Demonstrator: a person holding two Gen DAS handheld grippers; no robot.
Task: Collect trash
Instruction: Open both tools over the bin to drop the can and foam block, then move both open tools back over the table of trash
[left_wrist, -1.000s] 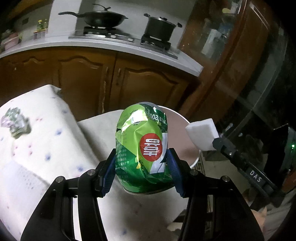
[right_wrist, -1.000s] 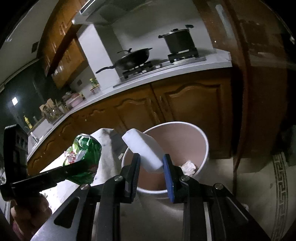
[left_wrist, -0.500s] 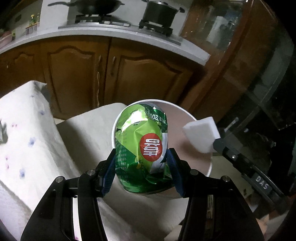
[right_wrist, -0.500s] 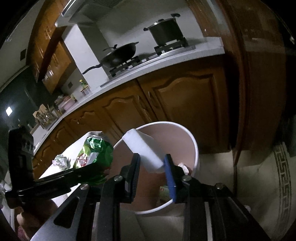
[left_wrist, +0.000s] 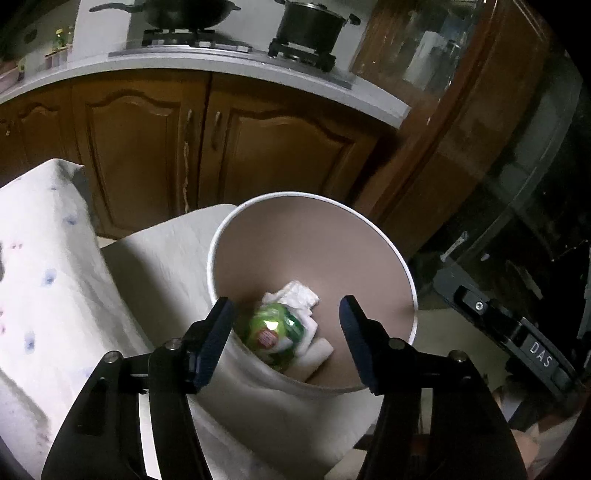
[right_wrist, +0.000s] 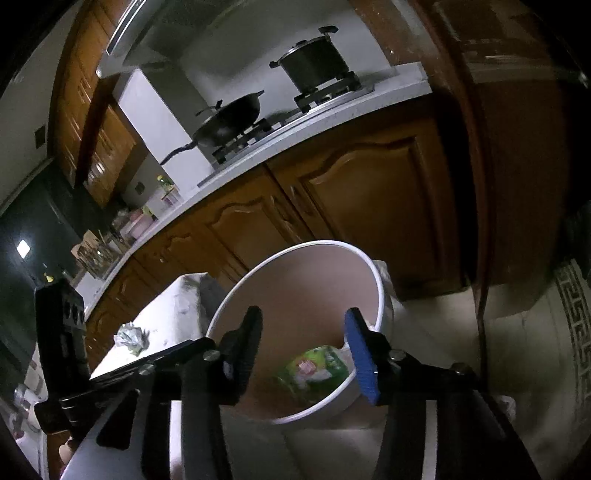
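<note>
left gripper (left_wrist: 284, 314): jaws spread and opening, nothing between the pads; poised over the near rim of the bin, pointing down into it.

right gripper (right_wrist: 303, 328): jaws spread and opening, nothing pinched; poised over the bin's near rim, to the right of the left gripper, whose black body shows at its lower left.

bin (left_wrist: 369, 221): round, white rim, brownish inside wall; directly ahead of and below both grippers, standing on a pale cloth.

green bag (left_wrist: 273, 330): crumpled snack bag with a red round mark, lying in the bottom of the bin, seen between the left gripper's fingers, touching neither.

white scraps (left_wrist: 299, 293): crumpled tissue just beyond the bag; a white block (left_wrist: 319, 350) beside it, nearer the gripper.

cloth (left_wrist: 48, 266): white with small coloured dots, left of the left gripper.

wrapper (right_wrist: 129, 338): crumpled, on the cloth, far left of the right gripper, outside the bin.

cabinets (left_wrist: 147, 140): brown doors beyond the bin.

counter (left_wrist: 258, 70): above the cabinets, with a wok (left_wrist: 184, 9) and a pot (left_wrist: 310, 24) on the stove.
</note>
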